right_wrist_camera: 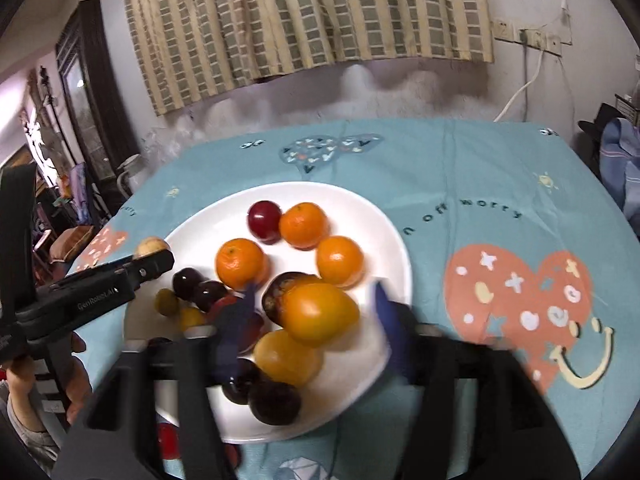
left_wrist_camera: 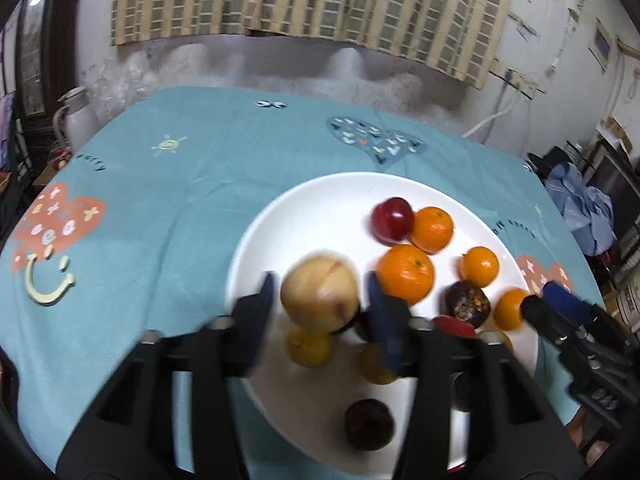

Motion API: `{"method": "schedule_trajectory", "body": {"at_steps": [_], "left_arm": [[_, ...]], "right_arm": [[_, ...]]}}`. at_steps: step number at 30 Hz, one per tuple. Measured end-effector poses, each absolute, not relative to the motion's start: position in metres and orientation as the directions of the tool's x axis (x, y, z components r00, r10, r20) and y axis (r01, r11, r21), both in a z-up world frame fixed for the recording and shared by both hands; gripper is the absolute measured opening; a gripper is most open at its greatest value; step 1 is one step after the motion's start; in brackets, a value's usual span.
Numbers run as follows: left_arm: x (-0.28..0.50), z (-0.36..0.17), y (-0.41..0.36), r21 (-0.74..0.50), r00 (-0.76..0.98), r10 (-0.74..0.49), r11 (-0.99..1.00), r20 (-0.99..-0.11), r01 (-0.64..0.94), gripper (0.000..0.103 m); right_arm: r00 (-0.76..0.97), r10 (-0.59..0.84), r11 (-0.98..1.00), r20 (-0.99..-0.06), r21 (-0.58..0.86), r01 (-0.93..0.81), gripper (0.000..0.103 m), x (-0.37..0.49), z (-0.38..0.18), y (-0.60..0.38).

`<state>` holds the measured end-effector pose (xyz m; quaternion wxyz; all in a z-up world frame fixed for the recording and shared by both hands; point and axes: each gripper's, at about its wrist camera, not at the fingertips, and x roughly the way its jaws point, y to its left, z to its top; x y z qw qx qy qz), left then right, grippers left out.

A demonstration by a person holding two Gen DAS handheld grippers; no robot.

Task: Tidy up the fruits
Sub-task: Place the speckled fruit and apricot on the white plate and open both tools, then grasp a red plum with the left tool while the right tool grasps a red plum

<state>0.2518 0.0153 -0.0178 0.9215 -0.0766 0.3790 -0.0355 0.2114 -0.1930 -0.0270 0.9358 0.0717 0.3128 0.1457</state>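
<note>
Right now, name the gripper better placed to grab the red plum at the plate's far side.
Probably left: the left gripper is nearer the red plum, though a pale peach sits between its jaws.

Two close wrist views, shared plate (left_wrist_camera: 256, 240)

The blue tablecloth (right_wrist_camera: 460, 168) on the desk bears dark curved lettering reading "n off worry" (right_wrist_camera: 464, 214). The left hand-held gripper (right_wrist_camera: 154, 266) carries a small, partly legible "GenRobot.AI" mark.
</note>
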Motion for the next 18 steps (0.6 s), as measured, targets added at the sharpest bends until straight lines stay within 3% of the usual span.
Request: {"method": "schedule_trajectory", "body": {"at_steps": [4, 8, 9, 10, 12, 18], "left_arm": [[0.244, -0.007, 0.010, -0.122, 0.739, -0.095, 0.992, -0.667, 0.017, 0.069], [0.229, 0.019, 0.022, -0.176, 0.757, -0.117, 0.984, -0.643, 0.004, 0.071], [0.219, 0.024, 0.024, -0.162, 0.767, -0.102, 0.987, -0.634, -0.002, 0.076], [0.210, 0.027, 0.025, -0.147, 0.776, -0.087, 0.989, -0.624, -0.008, 0.084], [0.182, 0.030, 0.026, -0.086, 0.793, -0.032, 0.996, -0.609, -0.025, 0.089], [0.127, 0.003, 0.010, 0.009, 0.733, -0.014, 1.000, -0.680, 0.027, 0.089]], "right_arm": [[0.807, 0.363, 0.927, -0.465, 0.270, -0.261, 0.067, 0.189, 0.003, -0.201], [0.819, 0.432, 0.890, -0.377, 0.326, -0.319, 0.070, 0.164, 0.043, -0.204], [0.822, 0.444, 0.884, -0.357, 0.325, -0.336, 0.075, 0.152, 0.055, -0.204], [0.823, 0.450, 0.881, -0.346, 0.322, -0.346, 0.087, 0.143, 0.063, -0.205], [0.821, 0.467, 0.873, -0.328, 0.320, -0.368, 0.102, 0.121, 0.073, -0.206], [0.799, 0.411, 0.912, -0.439, 0.195, -0.361, 0.102, 0.077, 0.048, -0.205]]}}
